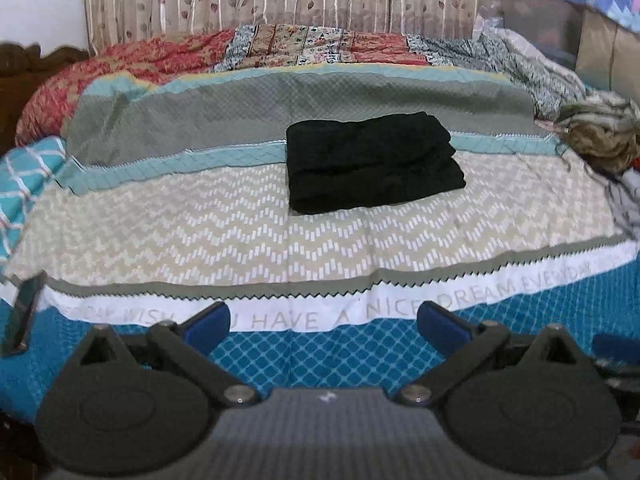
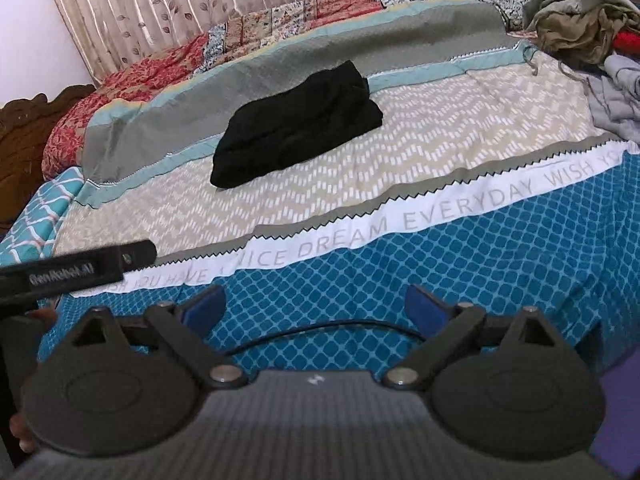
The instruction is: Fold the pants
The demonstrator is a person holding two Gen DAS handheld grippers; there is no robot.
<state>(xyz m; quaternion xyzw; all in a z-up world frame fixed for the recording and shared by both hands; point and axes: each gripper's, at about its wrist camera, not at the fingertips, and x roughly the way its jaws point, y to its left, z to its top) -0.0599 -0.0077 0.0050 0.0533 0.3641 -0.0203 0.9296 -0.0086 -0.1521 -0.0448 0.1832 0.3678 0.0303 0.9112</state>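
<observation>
Black pants (image 1: 372, 162) lie folded into a compact stack in the middle of the bed, across the teal stripe and the beige zigzag band; they also show in the right wrist view (image 2: 296, 126). My left gripper (image 1: 322, 322) is open and empty, held over the blue front edge of the bedspread, well short of the pants. My right gripper (image 2: 316, 308) is open and empty too, over the blue patterned edge, the pants far ahead to the left.
A patterned bedspread (image 1: 200, 236) covers the bed. A pile of loose clothes (image 2: 580, 20) lies at the far right (image 1: 600, 136). Red floral quilt (image 1: 120, 68) and curtain behind. A black bar of the other gripper (image 2: 80, 268) shows at left. Plastic storage bins (image 1: 536, 20) stand back right.
</observation>
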